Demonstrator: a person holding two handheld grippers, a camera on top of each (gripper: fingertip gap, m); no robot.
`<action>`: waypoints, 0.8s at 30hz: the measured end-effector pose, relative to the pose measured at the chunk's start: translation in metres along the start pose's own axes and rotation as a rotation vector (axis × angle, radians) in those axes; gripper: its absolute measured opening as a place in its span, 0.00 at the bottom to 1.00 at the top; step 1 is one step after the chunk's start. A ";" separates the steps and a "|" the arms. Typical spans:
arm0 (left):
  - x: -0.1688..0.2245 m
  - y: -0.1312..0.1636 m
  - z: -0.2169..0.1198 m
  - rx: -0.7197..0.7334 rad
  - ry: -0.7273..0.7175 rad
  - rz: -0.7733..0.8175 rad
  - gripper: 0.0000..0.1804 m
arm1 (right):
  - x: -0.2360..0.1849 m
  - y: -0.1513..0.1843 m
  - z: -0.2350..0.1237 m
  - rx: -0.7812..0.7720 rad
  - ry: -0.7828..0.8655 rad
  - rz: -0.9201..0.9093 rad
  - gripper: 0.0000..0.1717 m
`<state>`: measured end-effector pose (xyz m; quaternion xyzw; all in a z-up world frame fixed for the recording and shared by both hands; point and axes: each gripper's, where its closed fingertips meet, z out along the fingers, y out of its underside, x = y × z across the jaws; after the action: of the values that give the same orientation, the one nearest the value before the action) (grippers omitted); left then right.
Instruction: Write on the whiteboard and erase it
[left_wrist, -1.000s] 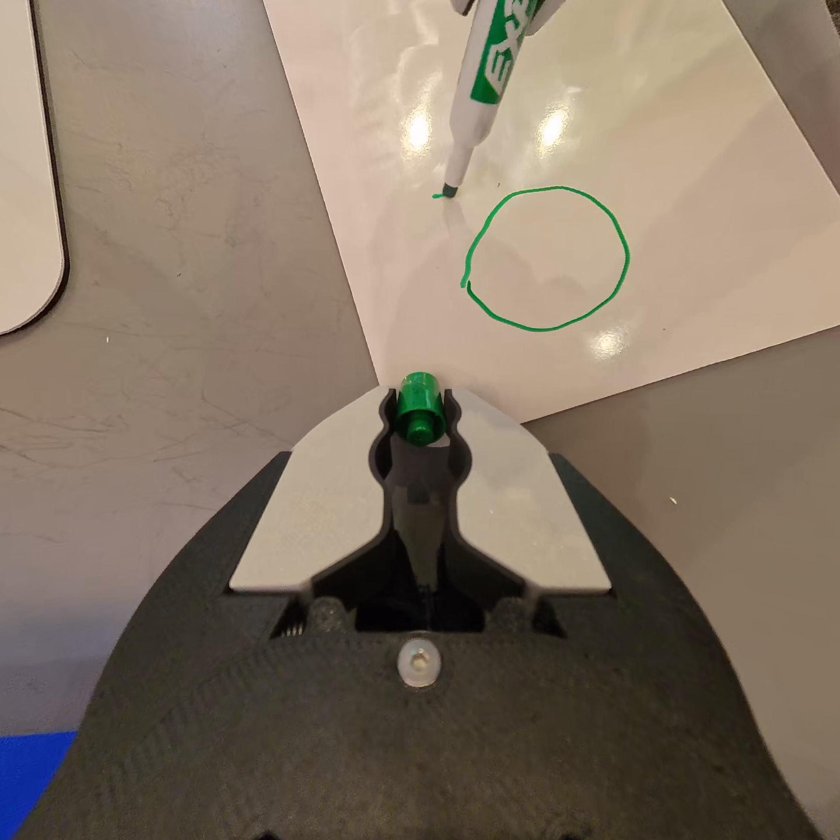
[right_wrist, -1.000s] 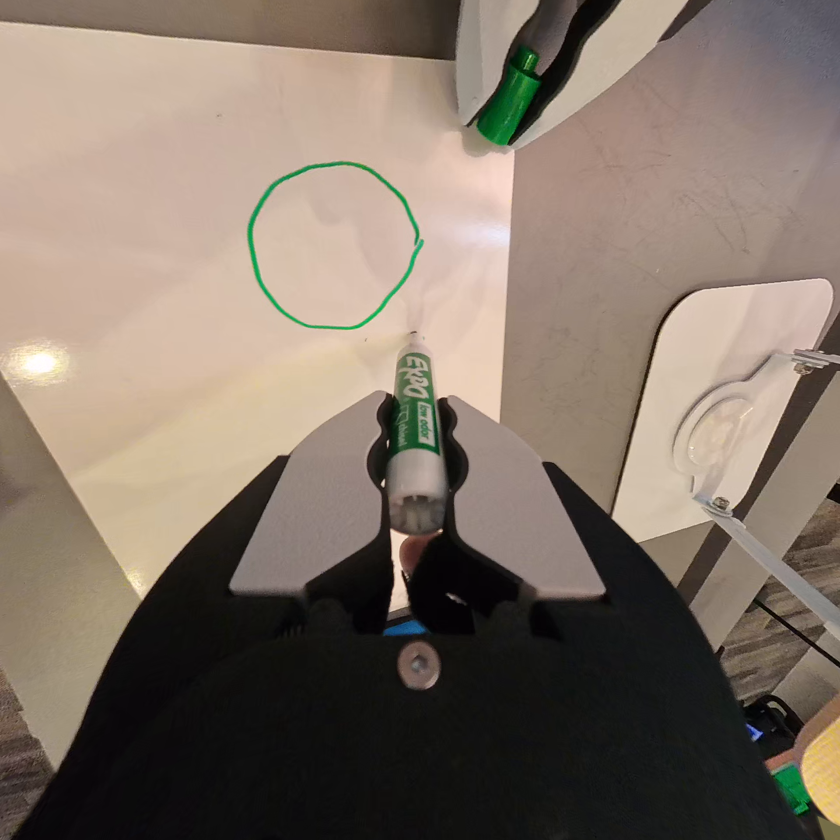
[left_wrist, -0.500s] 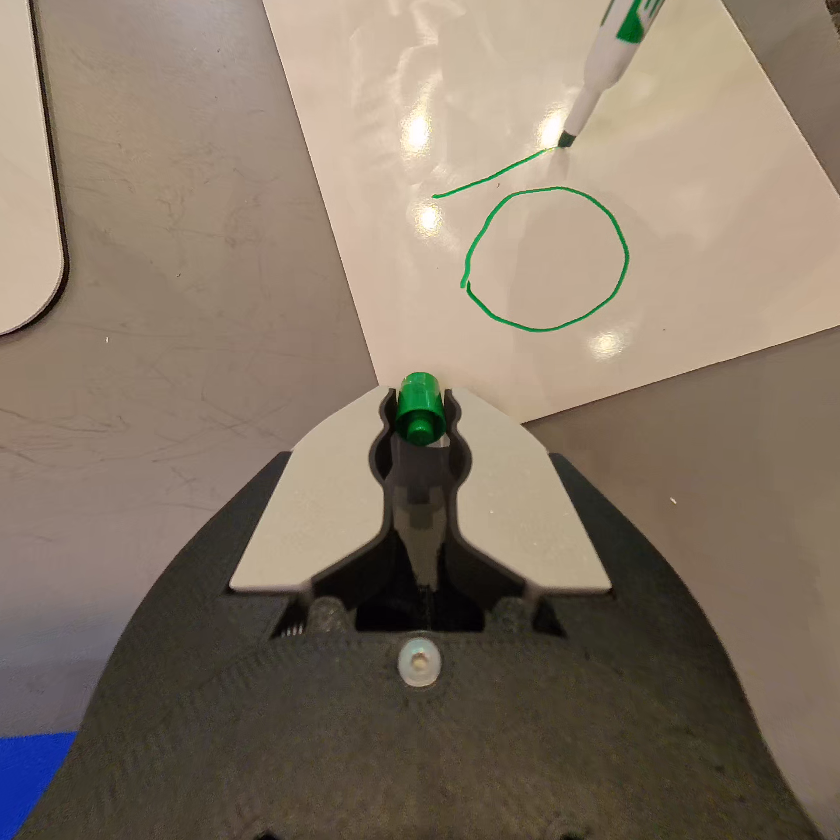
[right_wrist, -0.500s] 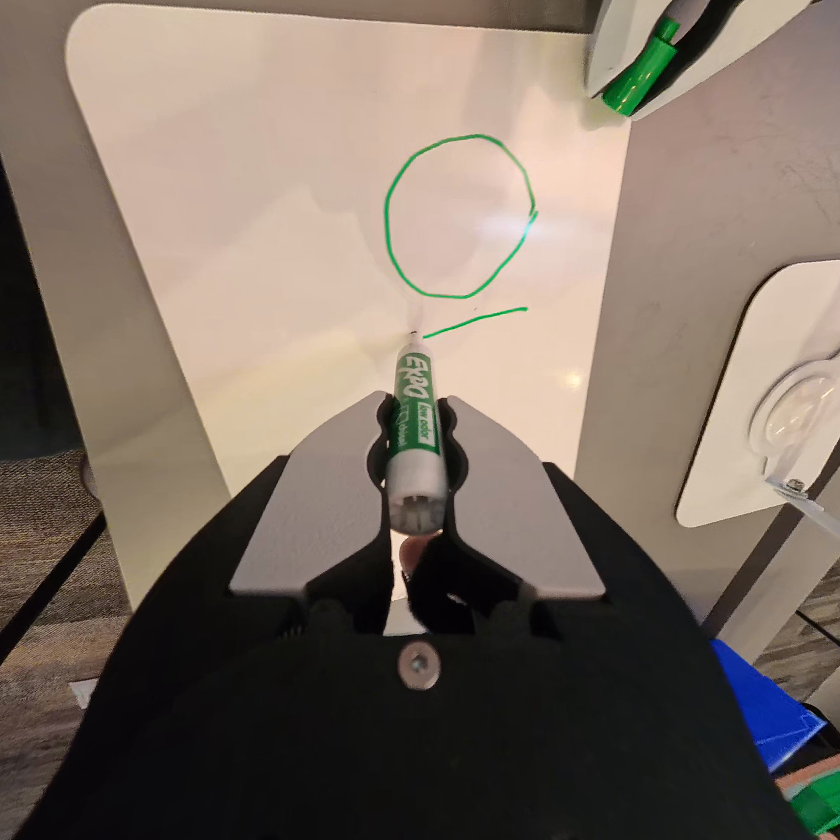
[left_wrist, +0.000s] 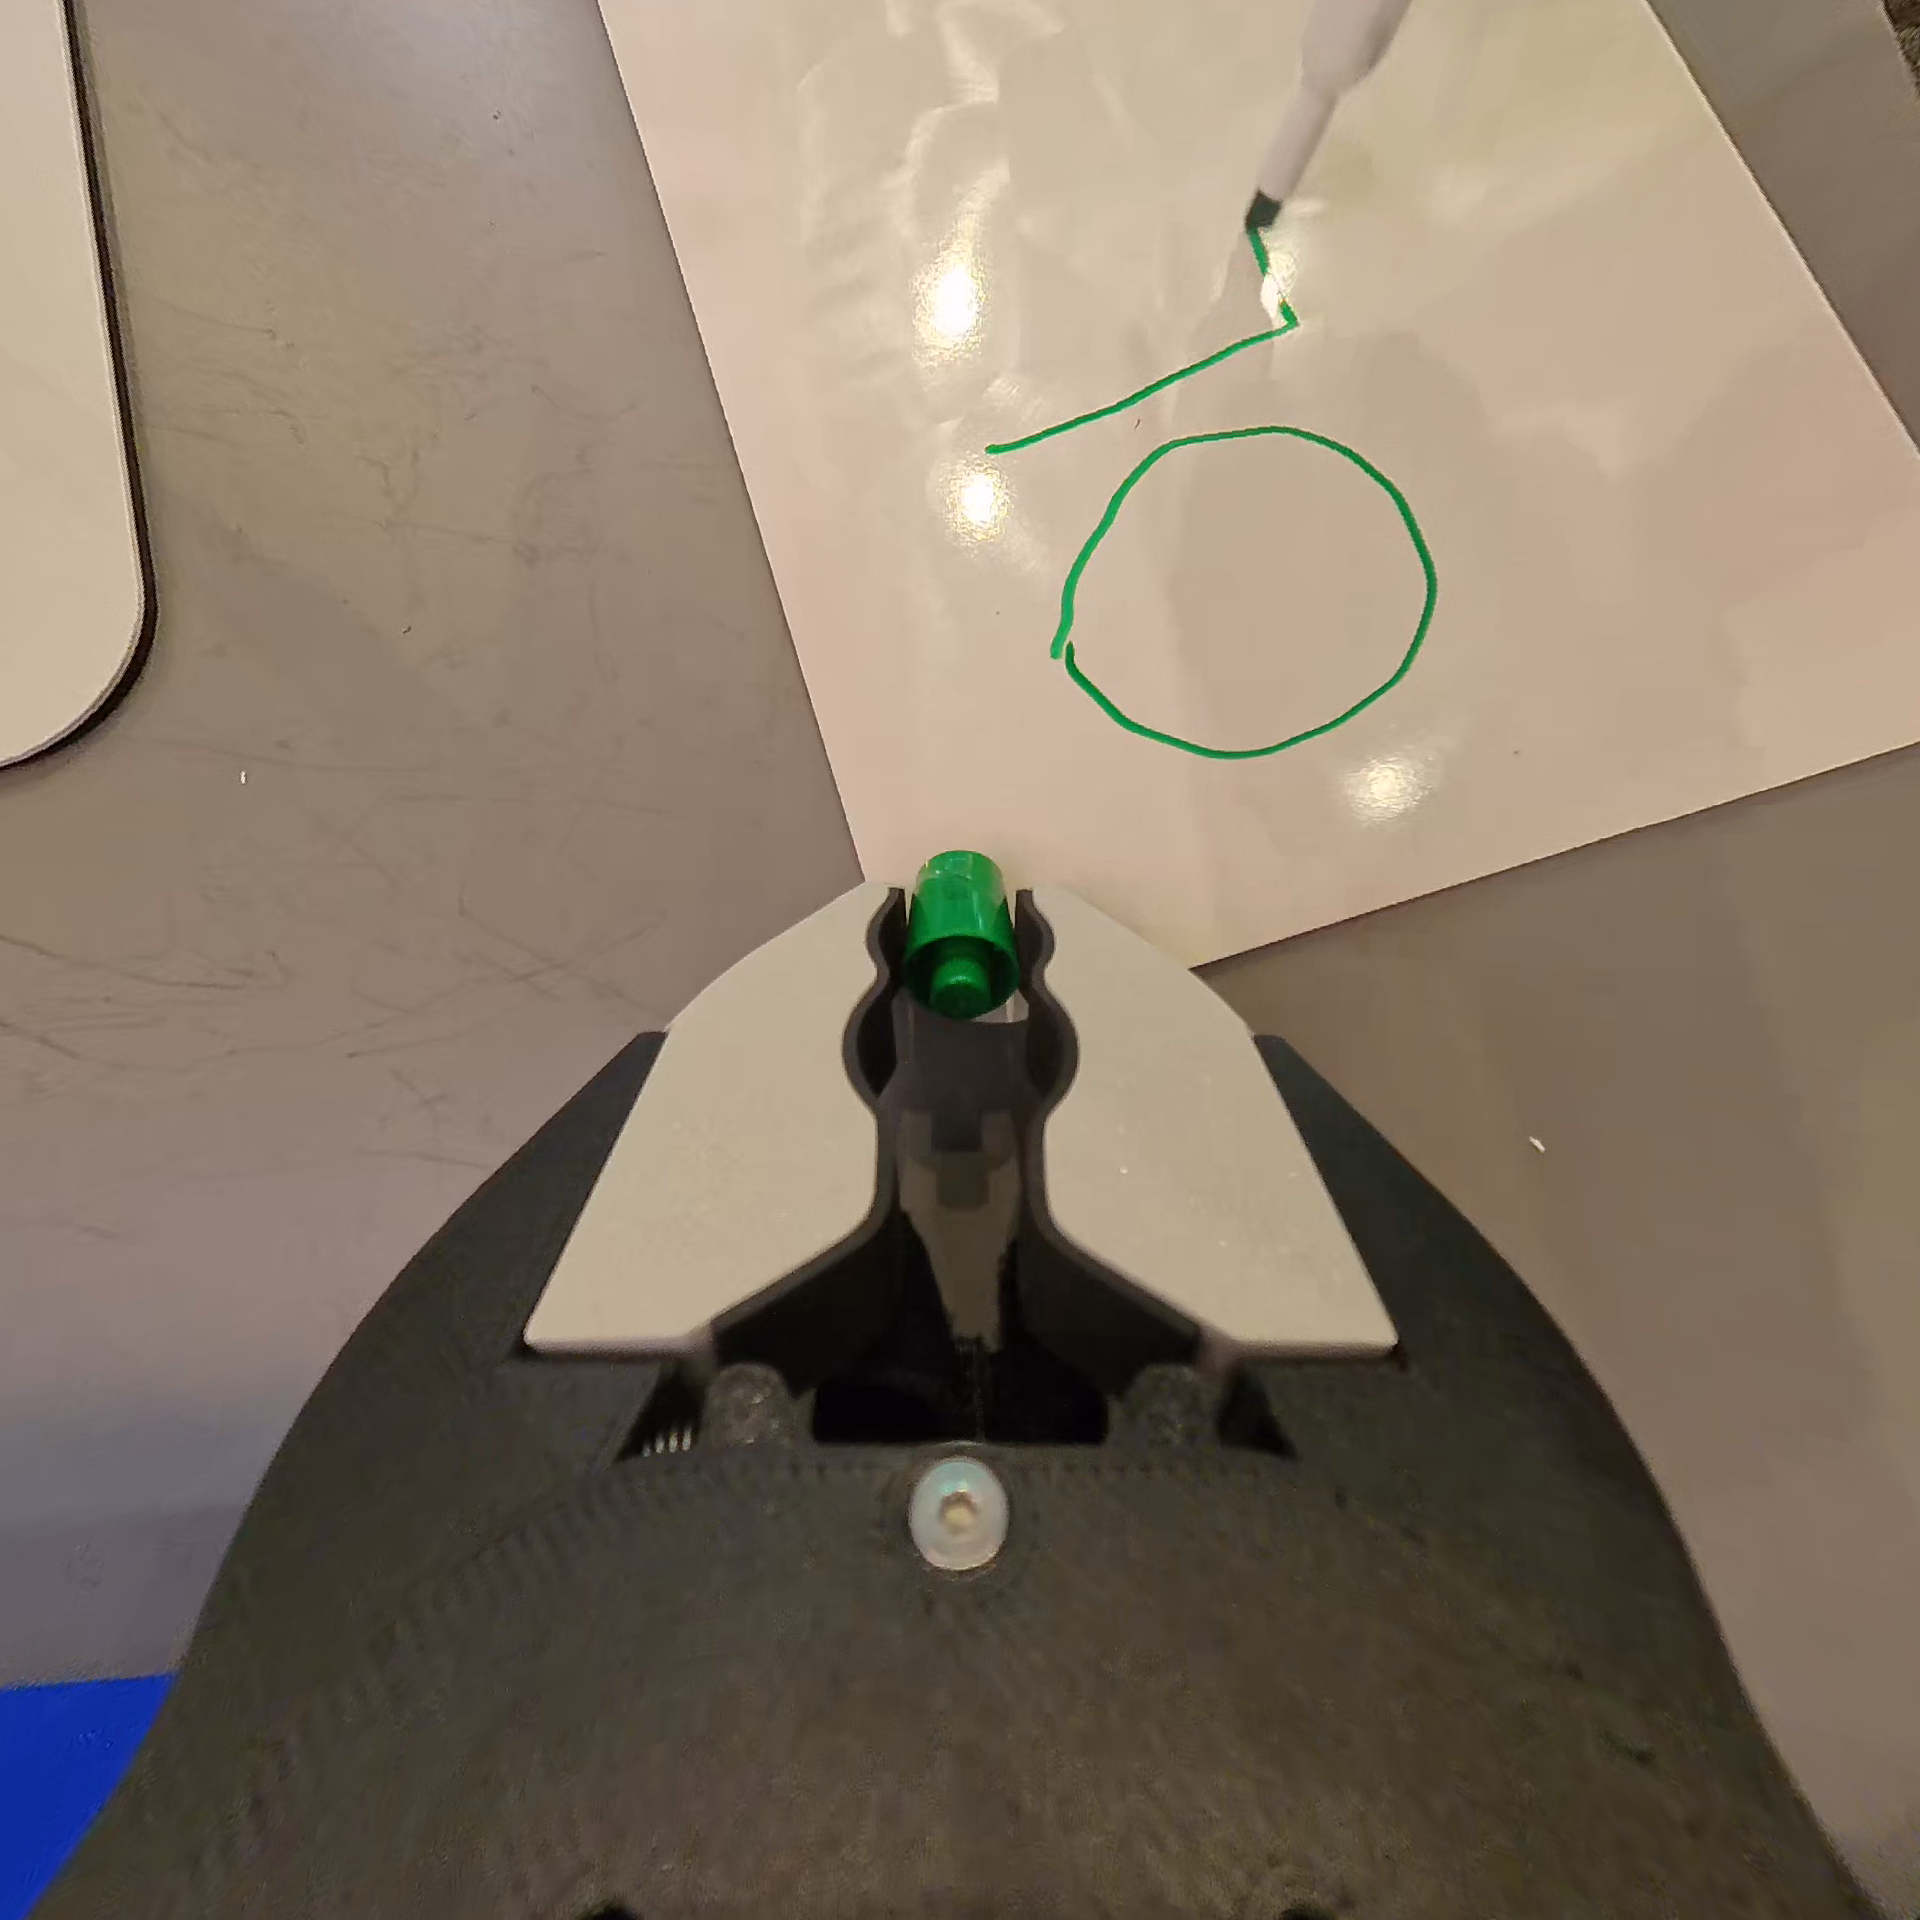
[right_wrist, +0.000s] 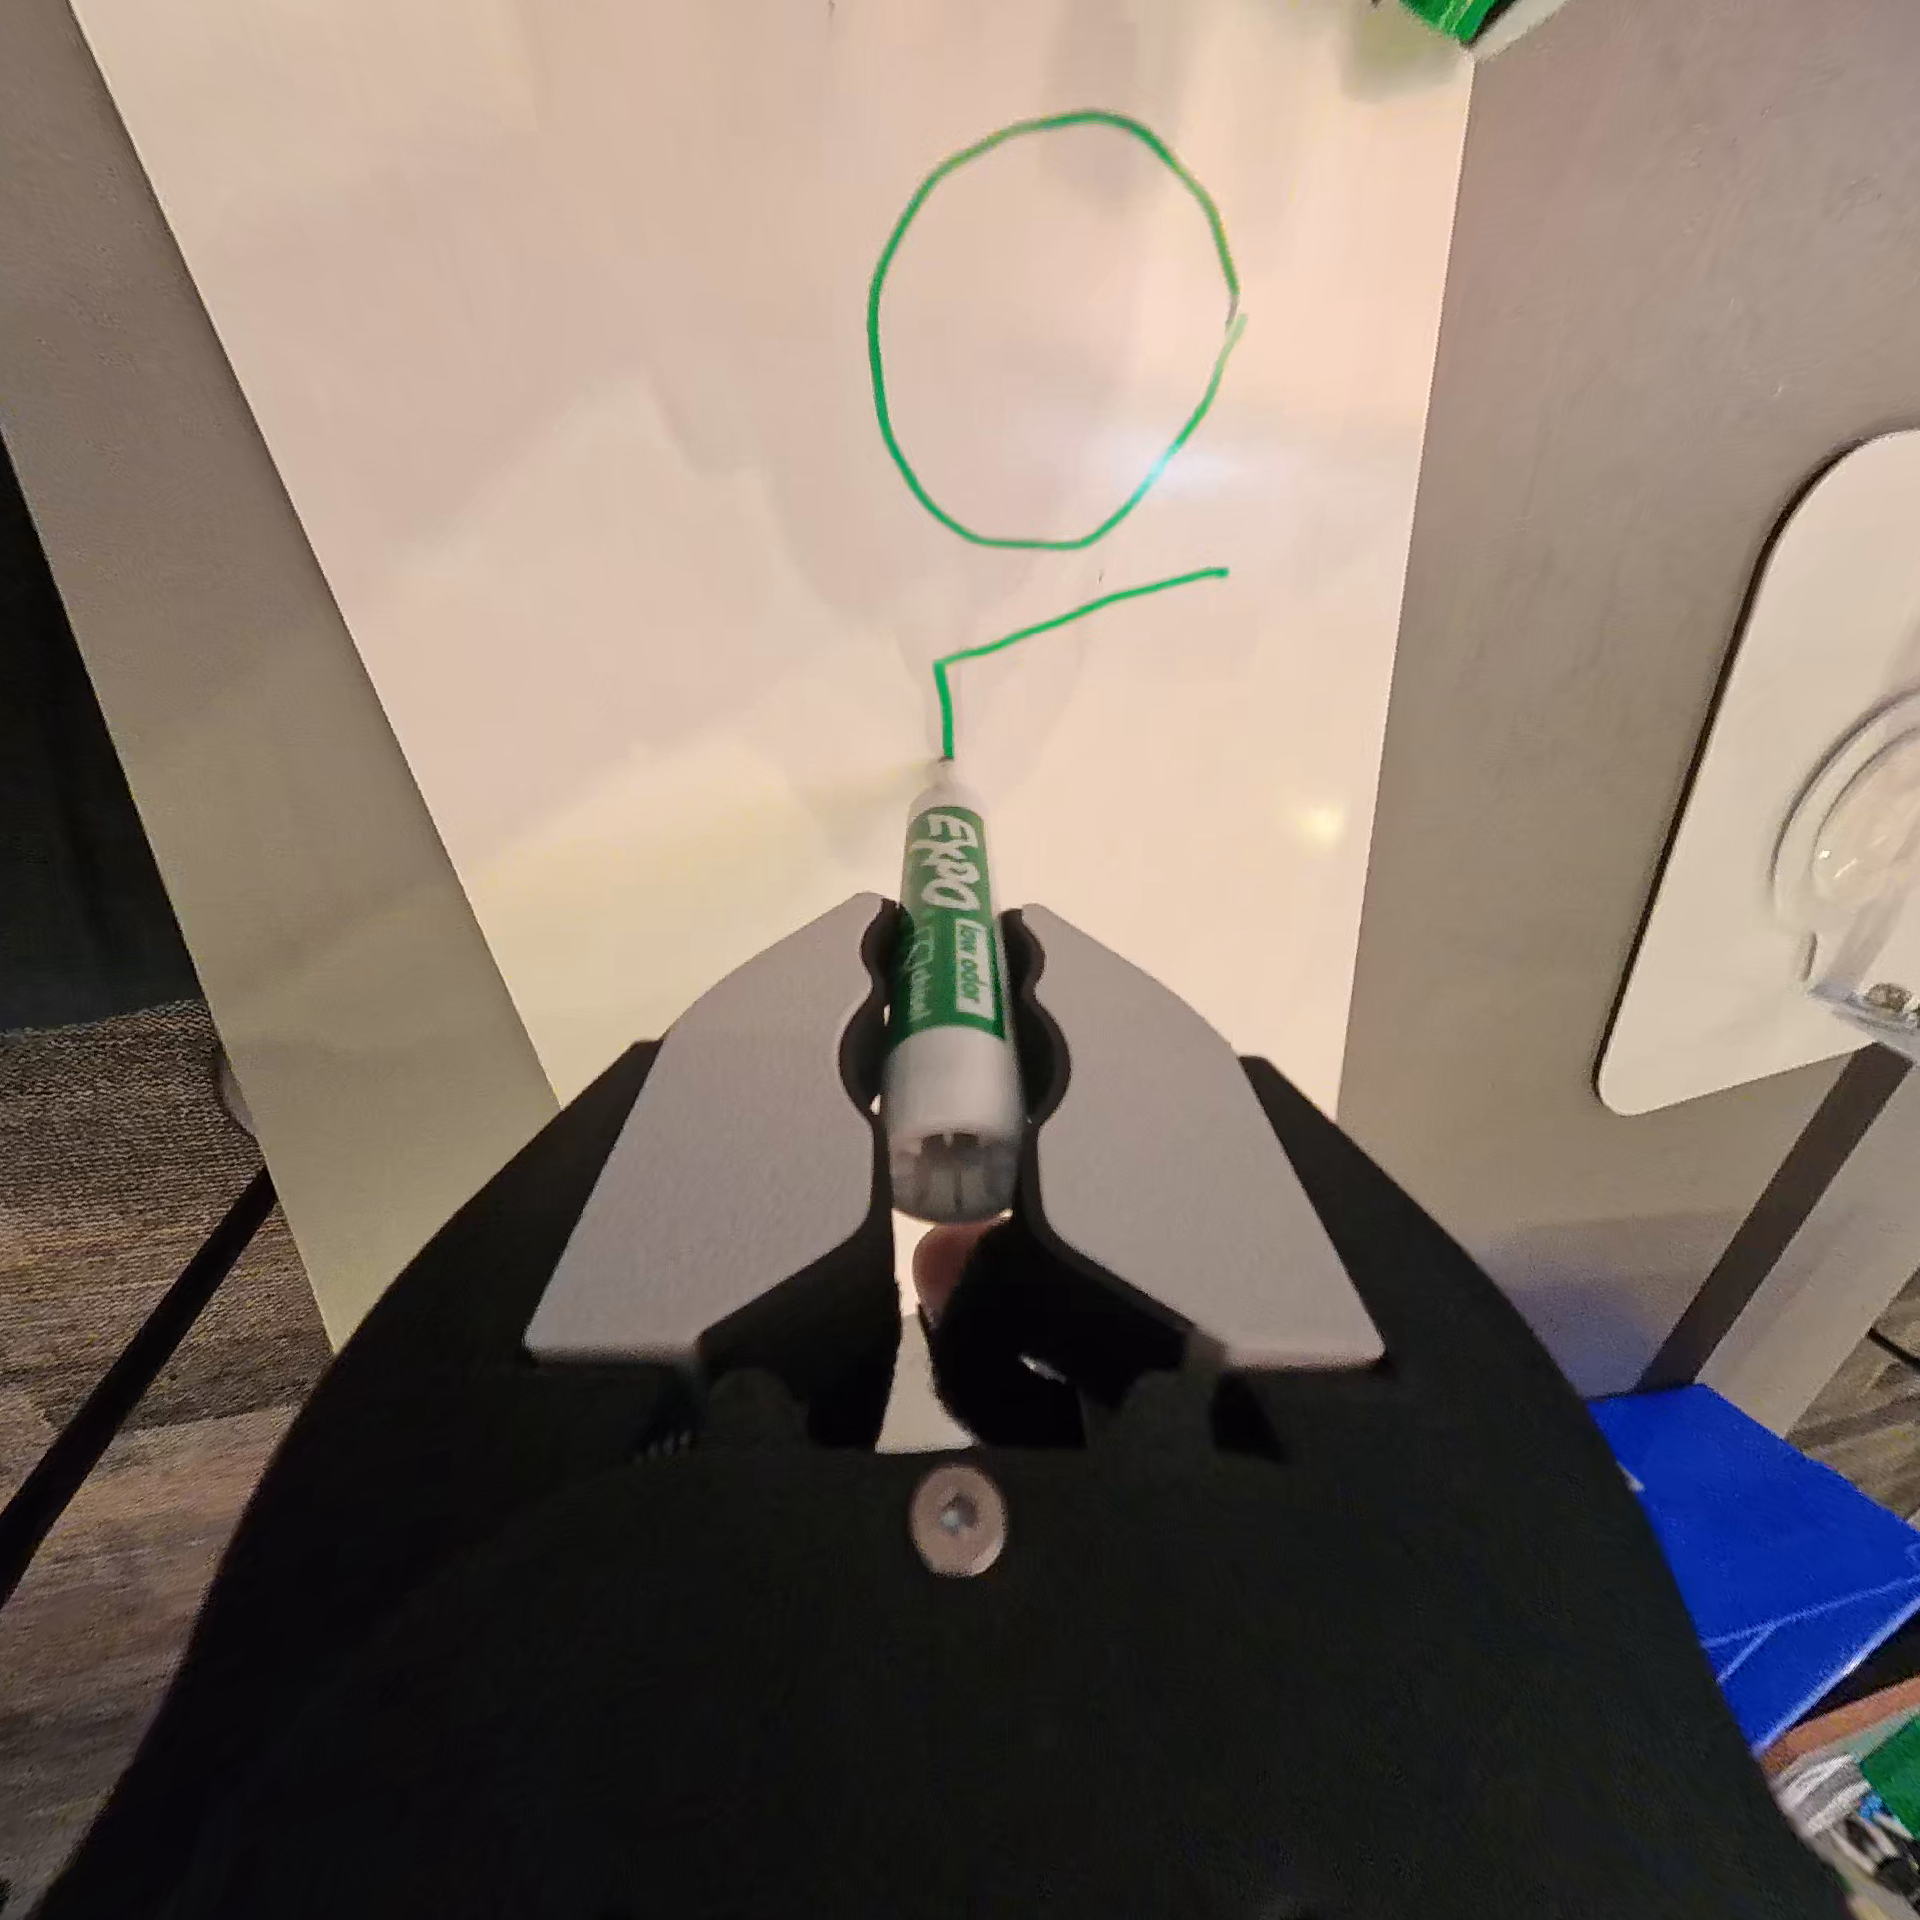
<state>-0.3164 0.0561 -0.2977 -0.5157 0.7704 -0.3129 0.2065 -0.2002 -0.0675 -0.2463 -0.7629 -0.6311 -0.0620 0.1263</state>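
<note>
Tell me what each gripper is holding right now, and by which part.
Right gripper: green-labelled marker, gripped around the rear of its barrel, tip on the whiteboard. Left gripper: green marker cap, gripped by its sides.

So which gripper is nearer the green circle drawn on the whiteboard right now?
Left. The left gripper, holding the green marker cap, sits at the whiteboard's near corner. The right gripper stands back behind its green-and-white marker.

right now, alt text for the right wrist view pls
The right tool grips a green dry-erase marker, its tip on the whiteboard at the end of a bent green line drawn below a green circle.
</note>
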 end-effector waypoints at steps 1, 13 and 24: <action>0.000 0.000 0.000 0.000 0.000 0.000 0.11 | 0.000 0.004 -0.001 -0.003 0.000 0.008 0.12; 0.000 0.000 0.000 0.001 0.003 -0.002 0.11 | 0.008 0.023 -0.001 -0.017 0.014 0.035 0.12; 0.000 0.000 0.000 0.001 0.004 -0.001 0.11 | 0.049 0.013 0.012 -0.008 0.042 0.020 0.12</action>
<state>-0.3166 0.0559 -0.2976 -0.5154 0.7703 -0.3144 0.2051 -0.1784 -0.0197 -0.2471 -0.7681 -0.6205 -0.0793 0.1371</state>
